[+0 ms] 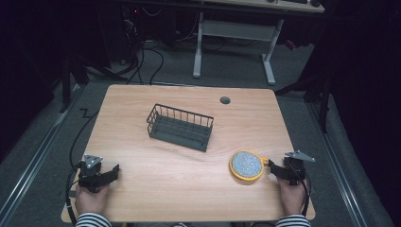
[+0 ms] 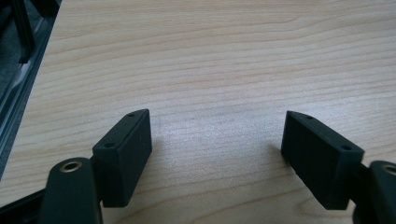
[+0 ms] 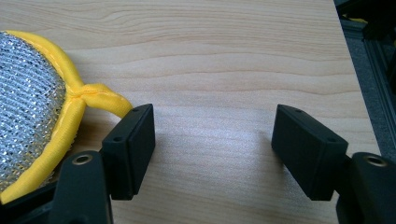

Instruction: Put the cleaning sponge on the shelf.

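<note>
Both tools rest spread wide on the bench [image 1: 189, 170]: left tool [image 1: 109, 173] on bare wood, right tool [image 3: 212, 140] just beside the yellow scrubber [image 1: 246, 165]. Probably slide one jaw under its loop [image 3: 100, 98], then lift toward the wire basket [image 1: 179, 126].

You face a light wooden table [image 1: 142, 101] on grey carpet [image 1: 227, 66], with a white-legged desk [image 1: 234, 30] at twelve o'clock, tangled cables [image 1: 142, 56] at eleven, and darkness around.

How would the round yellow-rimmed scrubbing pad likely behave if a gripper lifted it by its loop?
The scrubbing pad looks flat and padded, so probably light and somewhat floppy. Its fabric loop would likely let it dangle. Lying flat, it seems unlikely to roll.
</note>
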A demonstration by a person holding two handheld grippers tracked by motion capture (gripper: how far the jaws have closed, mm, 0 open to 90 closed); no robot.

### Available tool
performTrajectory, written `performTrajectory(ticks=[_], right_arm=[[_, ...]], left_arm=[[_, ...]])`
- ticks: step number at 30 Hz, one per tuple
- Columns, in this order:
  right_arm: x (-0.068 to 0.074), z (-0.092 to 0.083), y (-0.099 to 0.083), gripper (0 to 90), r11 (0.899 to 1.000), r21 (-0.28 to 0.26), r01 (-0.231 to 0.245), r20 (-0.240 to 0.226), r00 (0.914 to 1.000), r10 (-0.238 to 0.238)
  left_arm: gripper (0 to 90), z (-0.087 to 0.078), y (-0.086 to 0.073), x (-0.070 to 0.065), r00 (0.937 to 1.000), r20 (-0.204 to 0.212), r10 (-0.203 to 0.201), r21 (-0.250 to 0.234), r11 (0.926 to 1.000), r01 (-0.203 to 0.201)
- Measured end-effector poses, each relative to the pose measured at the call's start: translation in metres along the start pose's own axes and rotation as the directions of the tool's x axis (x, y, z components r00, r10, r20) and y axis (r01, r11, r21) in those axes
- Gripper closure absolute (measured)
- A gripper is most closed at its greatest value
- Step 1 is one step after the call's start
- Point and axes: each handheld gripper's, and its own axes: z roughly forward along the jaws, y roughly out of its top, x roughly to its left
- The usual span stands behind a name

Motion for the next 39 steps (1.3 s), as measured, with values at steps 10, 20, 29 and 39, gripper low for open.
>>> performTrajectory(ticks=[10,20,29,39], right_arm=[[0.000,-0.001,0.000,30.4,1.000,0.000,-0.003,0.001,1.0000,0.003],[0.000,-0.001,-0.001,30.4,1.000,0.003,-0.003,0.003,1.0000,0.003],[0.000,-0.001,-0.001,30.4,1.000,0.003,-0.003,0.003,1.0000,0.003],[0.000,-0.001,-0.001,30.4,1.000,0.002,-0.004,0.003,1.0000,0.004]], left_arm=[[20.9,0.000,0.000,-0.002,0.9996,0.022,0.020,0.003,0.9998,-0.020],[25.2,-0.001,-0.001,-0.003,0.9993,0.037,-0.008,-0.008,0.9999,0.009],[31.5,-0.005,0.003,-0.004,0.9982,0.048,-0.036,-0.015,0.9992,0.036],[38.2,-0.008,0.019,-0.004,0.9834,0.150,-0.103,0.048,0.9942,0.097]])
